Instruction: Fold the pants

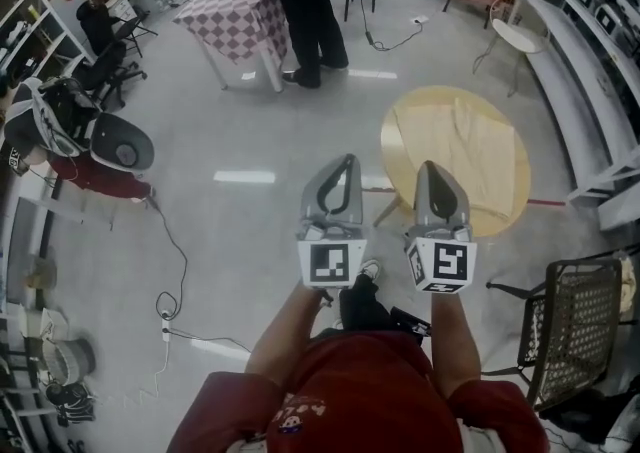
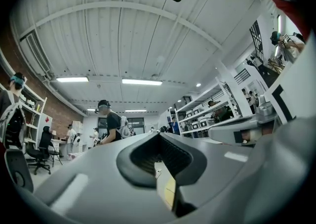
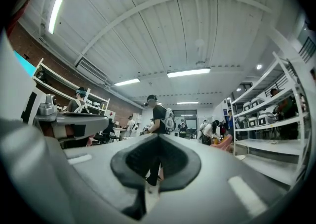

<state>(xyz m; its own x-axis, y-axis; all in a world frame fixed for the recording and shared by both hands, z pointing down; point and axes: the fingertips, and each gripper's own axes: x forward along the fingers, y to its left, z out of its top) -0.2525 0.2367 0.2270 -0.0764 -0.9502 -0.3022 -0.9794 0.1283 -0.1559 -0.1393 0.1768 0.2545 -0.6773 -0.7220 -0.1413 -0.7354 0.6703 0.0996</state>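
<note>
We stand in a large workroom with a pale grey floor (image 1: pixel 250 231), white shelving (image 1: pixel 585 61) along the right side and a brick wall far to the left. Ahead of us and slightly to the right is a round wooden desk (image 1: pixel 398 126), and the pants (image 1: pixel 460 146), a pale cream cloth, lie spread flat on its top, covering most of it. Both grippers are held up in front of us over the floor, side by side, short of the desk and apart from the pants. The left gripper (image 1: pixel 345 161) has its jaws pressed together with nothing between them, and its own view shows only the room beyond. The right gripper (image 1: pixel 432 169) is closed and empty in the same way, its tip over the near edge of the round desk as seen from the head view. Farther off, a person in dark clothes (image 1: pixel 310 11) stands beside a desk with a checked cloth (image 1: pixel 240 21). A dark mesh chair (image 1: pixel 575 326) is at our right, and a cable (image 1: pixel 175 271) trails across the floor at our left.
</note>
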